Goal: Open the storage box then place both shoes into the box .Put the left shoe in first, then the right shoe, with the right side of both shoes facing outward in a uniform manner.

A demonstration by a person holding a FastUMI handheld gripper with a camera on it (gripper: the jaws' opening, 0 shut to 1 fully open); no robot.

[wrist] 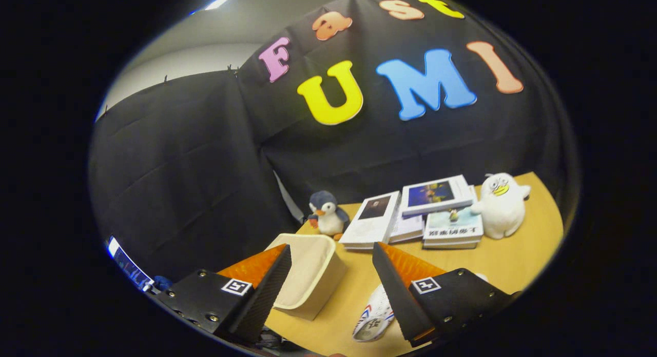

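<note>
My gripper point(331, 254) is open, its two black fingers with orange backs spread wide and holding nothing. A cream storage box point(308, 272) stands on the wooden table point(513, 254) just ahead of the left finger, its top open, and I see nothing inside it. A white shoe point(373, 318) with red and blue stripes lies on the table below the fingers, partly hidden by the right finger point(398, 290). A small white edge shows past the right finger's black base; I cannot tell what it is.
At the back of the table lie several books point(421, 213) in low stacks. A blue-grey penguin toy point(326, 213) stands left of them, near the box's far end. A white plush bird point(500, 205) stands right of them. Black cloth walls close the booth behind.
</note>
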